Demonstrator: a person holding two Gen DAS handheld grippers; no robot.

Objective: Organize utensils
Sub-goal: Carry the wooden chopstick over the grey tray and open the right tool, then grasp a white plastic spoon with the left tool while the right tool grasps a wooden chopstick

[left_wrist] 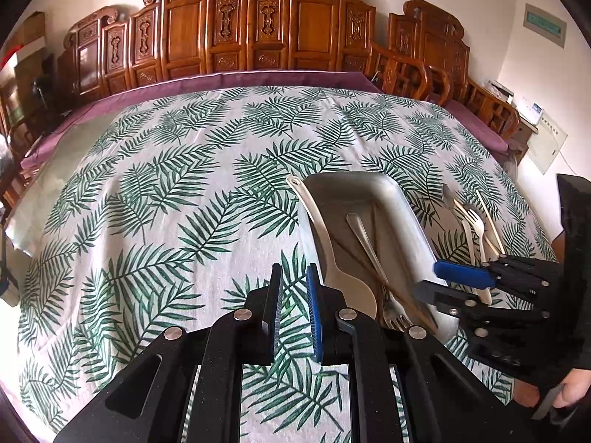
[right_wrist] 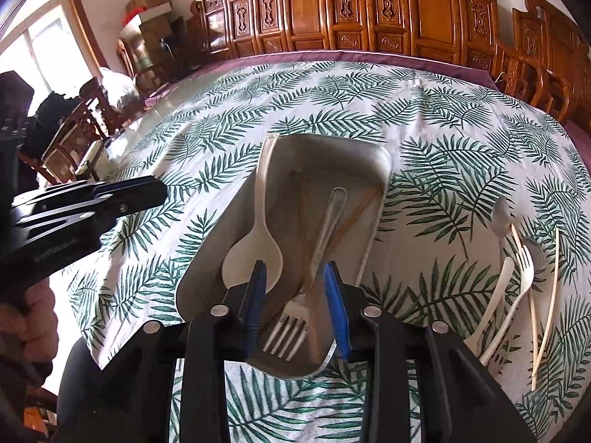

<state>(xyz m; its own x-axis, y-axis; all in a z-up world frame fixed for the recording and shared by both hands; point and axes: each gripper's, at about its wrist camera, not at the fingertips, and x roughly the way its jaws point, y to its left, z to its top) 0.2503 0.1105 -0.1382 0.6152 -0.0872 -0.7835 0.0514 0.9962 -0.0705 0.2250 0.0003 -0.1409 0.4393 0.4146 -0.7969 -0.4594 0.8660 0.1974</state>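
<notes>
Metal tray (right_wrist: pixel 376 170) on desk, fork (right_wrist: pixel 288 336) visible only in right view between parted right fingers (right_wrist: pixel 334 306), left fingers (left_wrist: pixel 275 302) narrow, empty.

Carved wooden chairs (left_wrist: pixel 258 26) line the far side of a long table (right_wrist: pixel 332 56) under a fern-print cloth (left_wrist: pixel 166 184). Behind them the wall (left_wrist: pixel 546 74) is pale. Daylight pours through a window (right_wrist: pixel 40 48) beside stacked cardboard boxes (right_wrist: pixel 147 7).
</notes>
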